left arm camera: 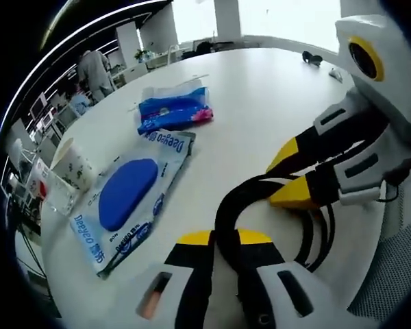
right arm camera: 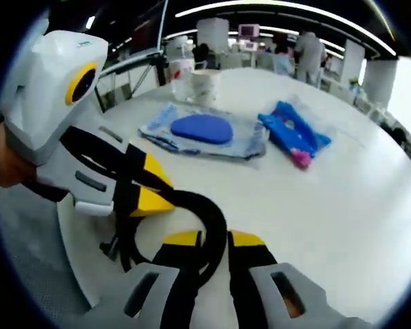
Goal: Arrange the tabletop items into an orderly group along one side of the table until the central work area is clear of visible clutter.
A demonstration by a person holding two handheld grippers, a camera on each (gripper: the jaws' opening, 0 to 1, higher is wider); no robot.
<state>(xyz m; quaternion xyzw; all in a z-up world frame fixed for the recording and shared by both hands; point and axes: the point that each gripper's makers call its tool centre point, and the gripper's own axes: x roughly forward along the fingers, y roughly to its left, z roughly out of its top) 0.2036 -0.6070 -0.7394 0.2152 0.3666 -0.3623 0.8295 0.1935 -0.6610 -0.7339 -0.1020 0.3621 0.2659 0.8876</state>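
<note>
Both claws clamp one black cable point(left arm camera: 226, 212) at the near edge of the white bench point(left arm camera: 260, 103): the left claw point(left arm camera: 224, 238) and the right claw point(right arm camera: 205, 238). Farther off lie a wet-wipes pack point(left arm camera: 130, 199), a blue packet point(left arm camera: 175, 110) and a paper cup point(left arm camera: 72, 164).

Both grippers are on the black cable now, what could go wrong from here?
1. The black cable loops between the left gripper and right gripper; pulling apart may snag it.
2. Its loose coil near the table edge could slide off.
3. Sweeping the cable might drag the wet-wipes pack nearby.
</note>
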